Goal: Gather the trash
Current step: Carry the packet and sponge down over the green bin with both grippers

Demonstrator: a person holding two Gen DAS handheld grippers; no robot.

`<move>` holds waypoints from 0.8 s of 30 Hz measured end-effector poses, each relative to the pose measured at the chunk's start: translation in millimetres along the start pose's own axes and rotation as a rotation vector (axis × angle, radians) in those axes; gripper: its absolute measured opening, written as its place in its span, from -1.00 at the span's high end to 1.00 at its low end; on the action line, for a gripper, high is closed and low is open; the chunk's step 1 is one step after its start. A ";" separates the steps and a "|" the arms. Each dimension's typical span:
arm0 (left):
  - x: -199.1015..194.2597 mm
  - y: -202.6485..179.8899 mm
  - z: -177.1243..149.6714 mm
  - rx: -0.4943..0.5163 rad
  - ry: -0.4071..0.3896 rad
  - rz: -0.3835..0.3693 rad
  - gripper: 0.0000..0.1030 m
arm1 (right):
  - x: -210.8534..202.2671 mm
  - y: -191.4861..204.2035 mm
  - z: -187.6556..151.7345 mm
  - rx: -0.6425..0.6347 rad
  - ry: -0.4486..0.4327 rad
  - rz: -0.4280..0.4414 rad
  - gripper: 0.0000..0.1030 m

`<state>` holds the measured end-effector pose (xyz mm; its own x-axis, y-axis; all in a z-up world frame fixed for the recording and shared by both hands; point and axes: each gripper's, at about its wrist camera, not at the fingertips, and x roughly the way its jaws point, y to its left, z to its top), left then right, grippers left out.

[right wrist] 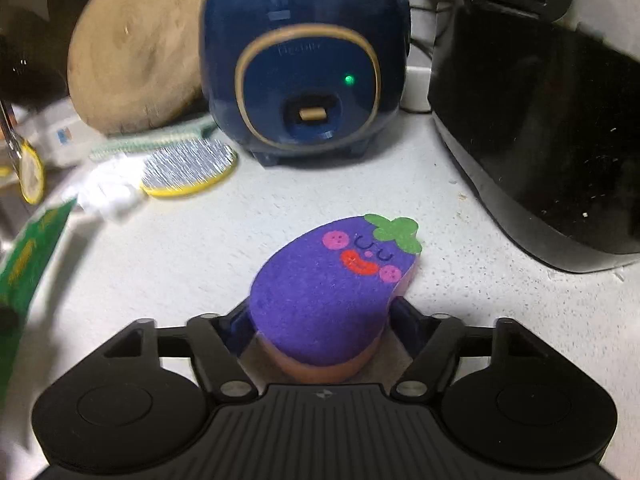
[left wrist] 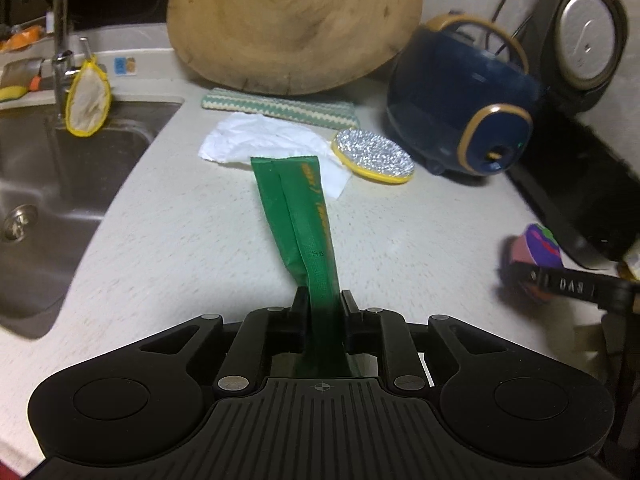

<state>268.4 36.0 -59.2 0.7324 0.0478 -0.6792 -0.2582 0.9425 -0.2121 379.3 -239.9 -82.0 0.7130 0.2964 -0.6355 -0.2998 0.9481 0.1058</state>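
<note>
The left gripper, tilted down over the counter, pinches a green wrapper; the right gripper clasps an eggplant sponge.

sink left | tissue before board | scrubber right of tissue

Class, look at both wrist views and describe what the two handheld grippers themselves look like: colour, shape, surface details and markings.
Both are matte black plastic. The left gripper and right gripper each have a wide body with a ribbed centre panel bearing a small crosshair mark, a round raised disc on either side, angled linkage bars with silver pivot pins, and two short black fingers. No cables, sleeves or hands show.
</note>
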 end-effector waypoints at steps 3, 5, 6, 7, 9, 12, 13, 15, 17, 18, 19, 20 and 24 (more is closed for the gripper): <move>-24.0 13.3 -10.2 -0.006 -0.013 -0.021 0.63 | -28.6 23.8 -2.3 -0.028 -0.039 0.049 -0.36; -39.5 24.1 -18.1 -0.010 -0.015 -0.037 0.63 | -45.9 43.4 -8.0 -0.048 -0.051 0.088 -0.36; -48.1 30.9 -23.3 -0.011 -0.016 -0.044 0.63 | -53.5 53.6 -11.7 -0.058 -0.053 0.111 -0.36; -55.7 37.1 -27.9 -0.012 -0.017 -0.051 0.63 | -61.8 66.3 -16.9 -0.073 -0.055 0.135 -0.36; -71.1 47.9 -37.6 -0.006 -0.023 -0.065 0.63 | -79.8 90.8 -29.9 -0.112 -0.065 0.175 -0.36; -96.1 65.6 -53.6 0.011 -0.032 -0.086 0.63 | -106.6 122.4 -51.1 -0.174 -0.087 0.216 -0.36; -103.9 71.3 -58.7 0.013 -0.032 -0.093 0.63 | -116.8 134.0 -60.0 -0.197 -0.098 0.228 -0.36; -118.9 84.0 -69.0 0.025 -0.031 -0.110 0.63 | -133.7 152.3 -75.5 -0.236 -0.110 0.243 -0.36; -134.6 96.2 -81.6 0.041 -0.030 -0.127 0.63 | -149.7 168.9 -93.7 -0.276 -0.112 0.256 -0.36; -141.0 101.7 -87.8 0.048 -0.025 -0.136 0.63 | -155.6 176.1 -102.8 -0.295 -0.108 0.262 -0.36; -146.8 107.8 -95.1 0.052 -0.016 -0.146 0.63 | -161.6 183.5 -113.6 -0.316 -0.098 0.274 -0.36; -152.2 115.9 -104.3 0.053 0.003 -0.161 0.63 | -166.5 189.3 -123.5 -0.332 -0.086 0.284 -0.36; -154.0 143.0 -144.0 0.048 0.132 -0.197 0.63 | -172.1 206.0 -169.5 -0.357 0.005 0.312 -0.36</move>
<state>27.9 115.8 -86.2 0.6763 -0.1789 -0.7146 -0.0862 0.9442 -0.3180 87.4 -115.1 -80.6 0.5517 0.5594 -0.6187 -0.6989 0.7148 0.0231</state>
